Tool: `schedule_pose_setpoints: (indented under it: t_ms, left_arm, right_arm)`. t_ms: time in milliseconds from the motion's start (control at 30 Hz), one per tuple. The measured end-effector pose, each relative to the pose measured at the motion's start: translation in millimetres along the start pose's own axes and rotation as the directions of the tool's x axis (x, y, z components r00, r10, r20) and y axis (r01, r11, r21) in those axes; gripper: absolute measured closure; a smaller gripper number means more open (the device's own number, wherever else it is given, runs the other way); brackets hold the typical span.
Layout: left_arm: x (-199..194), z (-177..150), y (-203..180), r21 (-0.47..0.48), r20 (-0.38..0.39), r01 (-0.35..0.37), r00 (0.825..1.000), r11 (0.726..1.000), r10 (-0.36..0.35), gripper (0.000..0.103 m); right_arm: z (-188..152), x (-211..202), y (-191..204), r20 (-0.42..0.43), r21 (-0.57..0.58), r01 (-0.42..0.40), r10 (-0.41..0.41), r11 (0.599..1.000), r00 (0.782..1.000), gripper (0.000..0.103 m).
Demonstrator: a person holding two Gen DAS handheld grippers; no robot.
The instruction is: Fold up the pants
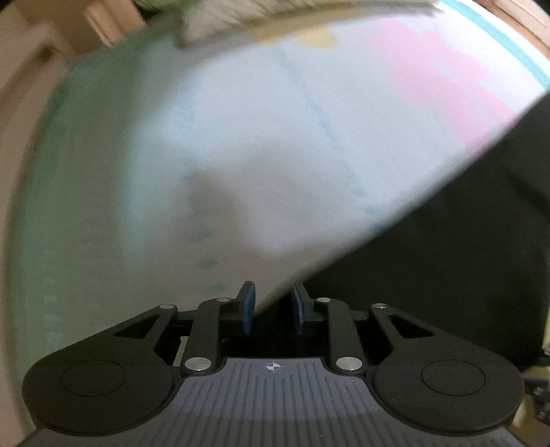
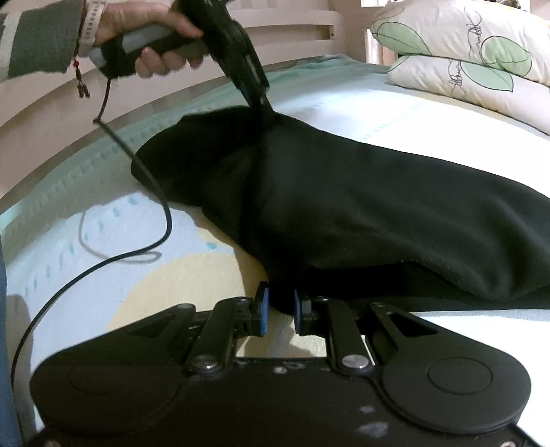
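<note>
Black pants (image 2: pixel 378 206) lie in a long heap across the pale patterned bedsheet (image 2: pixel 103 247). My right gripper (image 2: pixel 280 307) sits at their near edge, its blue pads closed on a fold of the black cloth. A person's hand (image 2: pixel 151 24) holds my left gripper (image 2: pixel 263 103) at the far end of the pants, tips pointing down onto the raised cloth. In the blurred left wrist view the left gripper (image 1: pixel 273 306) has its pads apart, with sheet showing in the gap. There the pants (image 1: pixel 447 258) fill the right side, their edge running down to the right pad.
Two leaf-print pillows (image 2: pixel 464 58) are stacked at the back right. A pale wooden bed rail (image 2: pixel 292 24) runs along the far side. A black cable (image 2: pixel 165 220) hangs from the left gripper's handle and loops over the sheet at left.
</note>
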State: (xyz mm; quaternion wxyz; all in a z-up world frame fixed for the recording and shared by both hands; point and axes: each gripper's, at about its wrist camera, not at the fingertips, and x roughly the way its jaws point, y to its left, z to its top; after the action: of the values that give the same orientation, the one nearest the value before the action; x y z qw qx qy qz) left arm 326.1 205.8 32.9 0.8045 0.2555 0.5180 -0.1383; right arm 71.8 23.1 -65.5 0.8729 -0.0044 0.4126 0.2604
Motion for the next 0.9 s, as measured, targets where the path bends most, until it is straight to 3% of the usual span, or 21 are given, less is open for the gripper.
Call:
schedule_pose_setpoints:
  t_ms: [67,233,300,400,467,533,667,733,900]
  left_arm:
    - [-10.1,1.6,10.1,0.017,0.019,-0.094,0.995,0.995,0.093,0.079]
    - [-41.5,-7.2,32.8,-0.049,0.046,-0.144,0.988,0.988,0.146,0.079]
    - [-48.8,-22.1,29.8,-0.072,0.05,-0.104,0.993,0.992,0.108,0.079]
    - [-49.0,-53.1,22.4,-0.155,0.016,0.017,1.0,0.988,-0.014,0.078]
    - [-36.3,-76.6,16.1,-0.227,-0.029,0.098,0.994,0.969,-0.108,0.078]
    - [-20.2,-97.5,5.1,-0.258,-0.072,0.126,0.986,0.958,-0.149,0.078]
    - [8.7,-120.8,-15.9,-0.2,-0.105,0.066,0.991,0.978,-0.088,0.078]
    - [11.4,-121.7,-13.8,-0.218,-0.065,0.067,0.994,0.974,-0.083,0.077]
    - [17.4,-116.1,4.3,-0.261,-0.049,0.081,0.994,0.962,-0.097,0.075]
  right_arm:
    - [0.5,0.9,-0.7,-0.002,0.007,0.0,0.0,1.0,1.0,0.087]
    - [4.2,2.6,-2.7,-0.012,0.018,-0.003,0.004,1.0,1.0,0.087]
    - [4.6,2.8,-3.6,-0.012,0.021,-0.006,0.006,1.0,1.0,0.087]
    - [3.6,3.1,-2.7,-0.007,0.022,-0.002,0.002,1.0,1.0,0.086]
    - [2.3,2.6,-1.9,-0.005,0.022,-0.001,0.002,1.0,1.0,0.084]
    - [1.7,2.0,-0.5,-0.003,0.013,0.006,-0.006,1.0,1.0,0.084]
    - [1.8,-1.8,1.0,-0.001,0.007,0.014,-0.014,1.0,1.0,0.083]
    - [1.0,-3.9,2.8,0.002,0.001,0.021,-0.021,1.0,1.0,0.082]
    - [0.6,-9.4,5.4,0.041,0.002,0.042,-0.042,0.999,0.998,0.08]
